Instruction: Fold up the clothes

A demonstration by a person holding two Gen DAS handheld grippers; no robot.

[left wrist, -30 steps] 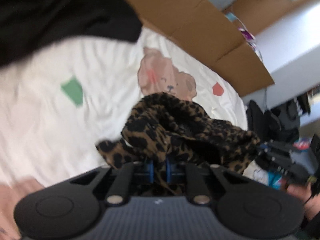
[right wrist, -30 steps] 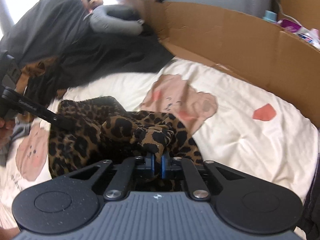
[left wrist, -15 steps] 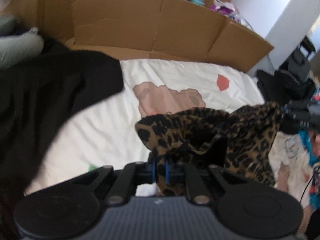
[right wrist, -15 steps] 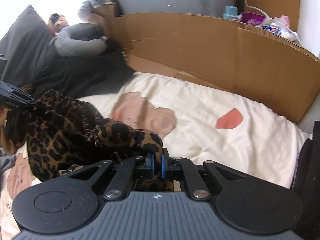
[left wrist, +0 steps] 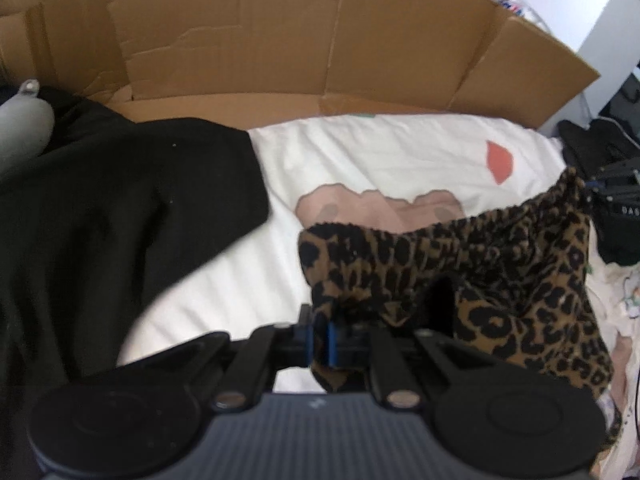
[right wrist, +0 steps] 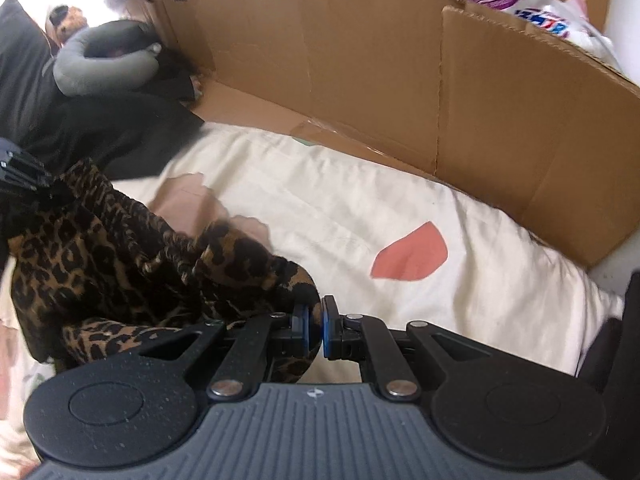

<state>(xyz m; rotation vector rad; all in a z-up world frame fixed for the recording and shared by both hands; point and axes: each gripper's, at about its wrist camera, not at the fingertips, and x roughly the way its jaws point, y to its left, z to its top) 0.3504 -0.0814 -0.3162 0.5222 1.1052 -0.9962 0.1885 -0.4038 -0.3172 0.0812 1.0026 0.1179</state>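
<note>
Since the frame a second before, we had raised the garment (left wrist: 500, 280) off the duvet (left wrist: 380, 152): then it sat bunched in a heap just ahead of both claws, and now it hung spread between them, its upper edge drawn into a sagging line. Our views had swung too; the left camera, earlier tilted with the cardboard (left wrist: 280, 40) running off to one corner, now faced that cardboard squarely. The left gripper (left wrist: 319, 340) was clamped on one corner of the garment, the blue pads pinching a fold of it, and the cloth ran from there up and rightward to the right gripper (left wrist: 612, 184), seen small at the frame's edge. In the right view, the right gripper (right wrist: 316, 330) pinched the opposite corner between its closed pads, and the fabric stretched away left to the left gripper (right wrist: 24, 172). The garment was a leopard print, tan with black spots, fuzzy along its edge (a dark opening showed near the left claw, though we could not tell what part it was). It hung above the white duvet with its bear and red patch (right wrist: 412, 254). A black cloth (left wrist: 120, 208) lay on the bed to the left, apart from the garment.
</note>
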